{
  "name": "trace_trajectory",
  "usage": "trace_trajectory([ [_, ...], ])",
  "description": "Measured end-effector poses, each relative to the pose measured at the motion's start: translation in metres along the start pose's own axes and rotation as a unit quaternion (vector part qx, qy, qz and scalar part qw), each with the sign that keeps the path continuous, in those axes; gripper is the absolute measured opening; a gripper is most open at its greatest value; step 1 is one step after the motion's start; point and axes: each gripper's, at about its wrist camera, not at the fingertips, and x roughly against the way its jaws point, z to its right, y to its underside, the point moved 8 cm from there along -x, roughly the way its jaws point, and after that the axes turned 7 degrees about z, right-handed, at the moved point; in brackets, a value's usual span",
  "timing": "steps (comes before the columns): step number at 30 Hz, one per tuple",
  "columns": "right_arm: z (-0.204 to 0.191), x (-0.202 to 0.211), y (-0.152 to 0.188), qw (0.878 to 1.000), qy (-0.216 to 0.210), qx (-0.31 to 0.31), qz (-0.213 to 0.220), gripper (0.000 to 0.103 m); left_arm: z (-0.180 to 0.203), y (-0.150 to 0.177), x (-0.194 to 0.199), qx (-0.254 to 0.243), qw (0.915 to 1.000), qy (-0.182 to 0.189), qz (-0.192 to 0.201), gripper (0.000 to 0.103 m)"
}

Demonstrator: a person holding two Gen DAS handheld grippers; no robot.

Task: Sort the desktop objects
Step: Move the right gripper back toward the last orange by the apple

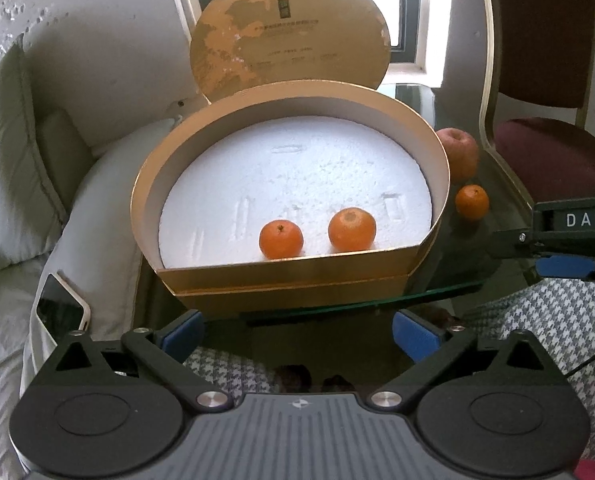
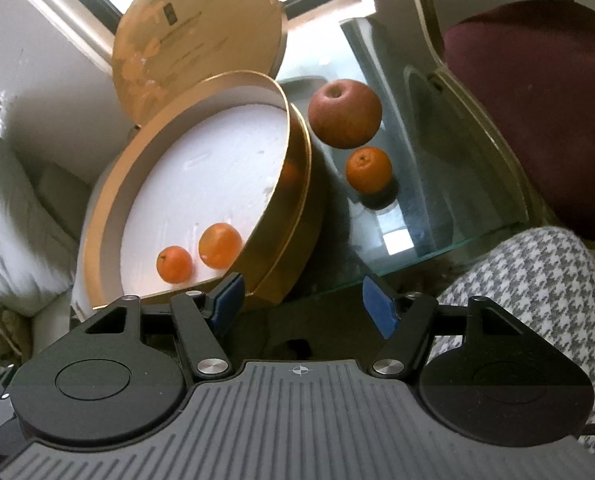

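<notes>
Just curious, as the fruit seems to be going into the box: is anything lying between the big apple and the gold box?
No. In the right wrist view, only bare glass table separates the apple from the gold box.

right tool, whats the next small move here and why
Probably ease the right tool, open and empty, forward toward the tangerine on the glass table. Two tangerines already lie in the gold box; this one and the apple remain outside.

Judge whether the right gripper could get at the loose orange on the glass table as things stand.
Probably yes: the right gripper is open and empty, and the orange sits clear of the box, with only the apple behind it.
</notes>
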Motion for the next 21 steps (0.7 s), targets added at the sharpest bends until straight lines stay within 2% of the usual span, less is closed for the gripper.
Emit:
trace_trajectory([
  [9,0.013,-0.008,-0.001,1.0,0.018,-0.014,0.001,0.071,0.003,0.003,-0.012,-0.009,0.9999,0.008,-0.011,0.101],
  [21,0.033,-0.04,-0.033,0.998,0.047,-0.04,0.018,0.071,0.0,-0.014,-0.043,0.0,0.9997,0.013,-0.02,0.101],
])
